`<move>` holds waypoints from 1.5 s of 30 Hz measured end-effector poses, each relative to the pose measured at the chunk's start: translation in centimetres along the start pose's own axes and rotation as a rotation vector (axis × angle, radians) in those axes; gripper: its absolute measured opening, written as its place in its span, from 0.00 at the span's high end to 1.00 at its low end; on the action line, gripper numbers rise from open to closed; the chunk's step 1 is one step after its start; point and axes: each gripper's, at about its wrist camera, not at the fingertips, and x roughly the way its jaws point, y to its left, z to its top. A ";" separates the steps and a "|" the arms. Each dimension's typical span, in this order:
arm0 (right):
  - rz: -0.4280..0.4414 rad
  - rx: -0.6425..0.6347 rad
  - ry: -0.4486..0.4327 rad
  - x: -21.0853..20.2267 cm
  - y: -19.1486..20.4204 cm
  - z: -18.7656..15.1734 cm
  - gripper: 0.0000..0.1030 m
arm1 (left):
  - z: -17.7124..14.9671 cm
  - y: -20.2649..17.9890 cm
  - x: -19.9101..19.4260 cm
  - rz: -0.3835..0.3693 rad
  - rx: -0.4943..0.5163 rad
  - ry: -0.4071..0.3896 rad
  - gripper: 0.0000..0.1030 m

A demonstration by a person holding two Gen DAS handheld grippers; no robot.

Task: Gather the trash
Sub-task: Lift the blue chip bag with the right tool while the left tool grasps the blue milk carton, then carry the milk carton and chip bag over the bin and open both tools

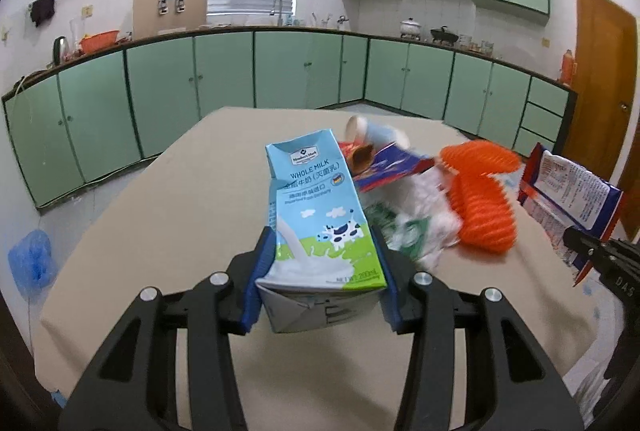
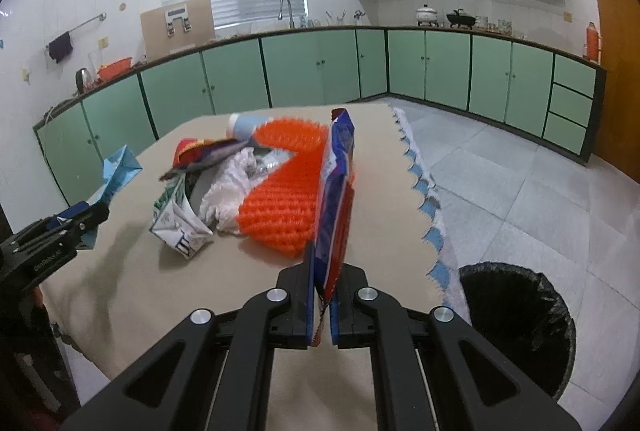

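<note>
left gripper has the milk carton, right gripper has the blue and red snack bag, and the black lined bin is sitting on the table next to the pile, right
Nearly. The bin is not on the table: the right wrist view shows it on the tiled floor beside the table's edge. The rest holds: the left gripper grips the milk carton, and the right gripper pinches the blue and red snack bag.

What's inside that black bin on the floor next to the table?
The round black-lined trash bin stands on the tiled floor beside the beige-covered table. Only its dark crinkled liner shows; the interior is too dark to tell whether any trash lies inside.
</note>
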 end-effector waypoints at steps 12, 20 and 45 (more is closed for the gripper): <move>-0.098 0.075 -0.077 -4.0 -4.6 1.7 0.94 | 3.1 -8.9 0.4 -0.197 0.080 -0.031 0.57; -0.252 0.165 -0.072 -5.9 -11.2 0.5 0.94 | 2.5 -16.8 1.5 -0.366 0.160 -0.014 0.56; -0.423 0.378 0.083 -3.4 -24.5 -5.7 0.60 | -0.1 -32.3 7.8 -0.622 0.325 0.133 0.40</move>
